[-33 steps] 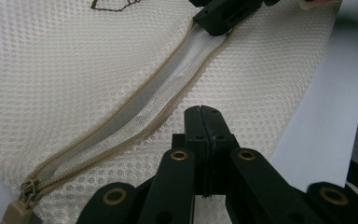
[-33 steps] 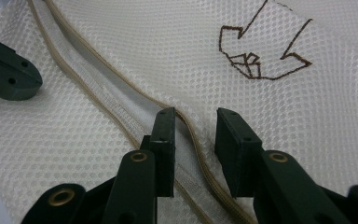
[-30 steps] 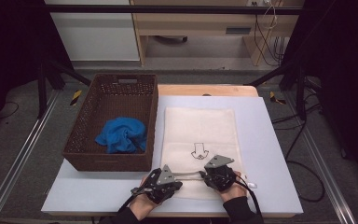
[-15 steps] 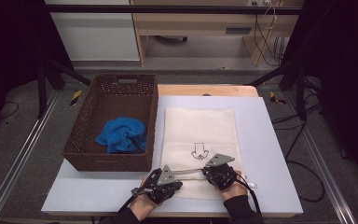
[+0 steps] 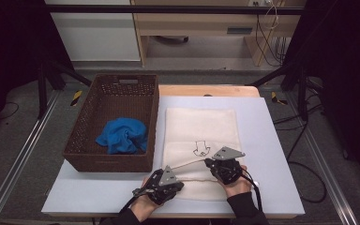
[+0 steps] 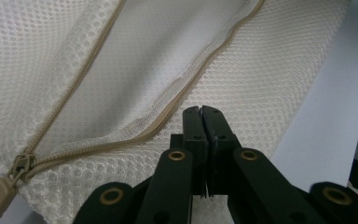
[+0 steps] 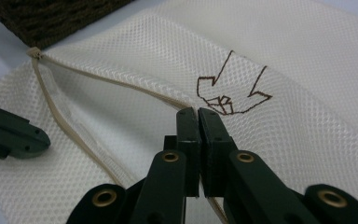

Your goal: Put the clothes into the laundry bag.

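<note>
Mesh bag [image 5: 200,140] covers table [image 5: 272,154] centre. Its zipper mouth [image 6: 135,79] gapes between left gripper [image 5: 165,180] and right gripper [image 5: 221,164], each pinching one edge. Wicker basket [image 5: 115,161] walls off left side; blue cloth [image 5: 122,135] inside. Bare table strip right of bag, another along near-left edge.

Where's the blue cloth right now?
In the high view the blue cloth lies inside the brown wicker basket, toward its near end, left of the white mesh bag.
</note>
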The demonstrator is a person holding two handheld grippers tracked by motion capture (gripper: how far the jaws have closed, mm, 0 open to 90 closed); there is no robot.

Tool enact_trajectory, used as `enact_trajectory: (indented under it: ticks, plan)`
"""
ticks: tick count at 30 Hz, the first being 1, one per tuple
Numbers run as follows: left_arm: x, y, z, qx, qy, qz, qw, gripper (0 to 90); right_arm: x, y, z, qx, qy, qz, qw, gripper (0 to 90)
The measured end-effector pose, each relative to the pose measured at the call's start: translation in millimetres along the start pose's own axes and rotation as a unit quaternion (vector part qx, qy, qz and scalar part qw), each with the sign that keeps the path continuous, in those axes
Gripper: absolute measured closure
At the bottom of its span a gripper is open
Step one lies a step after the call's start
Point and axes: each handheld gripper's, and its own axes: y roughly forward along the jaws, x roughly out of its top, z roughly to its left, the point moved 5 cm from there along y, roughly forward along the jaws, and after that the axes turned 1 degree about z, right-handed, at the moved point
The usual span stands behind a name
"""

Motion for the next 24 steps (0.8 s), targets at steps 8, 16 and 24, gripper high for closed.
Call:
enact_trajectory:
  ticks: [8,16,24]
  plan:
    - [23.0,-21.7,-2.2,0.014,0.013,-0.041,0.999,65.9,6.6,-8.5,-0.8,0.002,0.003,-0.029,0.9996,88.2]
    - [65.6,-22.9,13.5,0.073,0.033,-0.063,0.9948,42.0,8.9,-12.2,3.0,0.005,-0.001,-0.034,0.9994,88.3]
    - [73.2,12.0,28.0,0.093,0.022,-0.015,0.9953,46.3,10.8,-15.3,1.6,0.003,0.0,-0.04,0.9992,88.5]
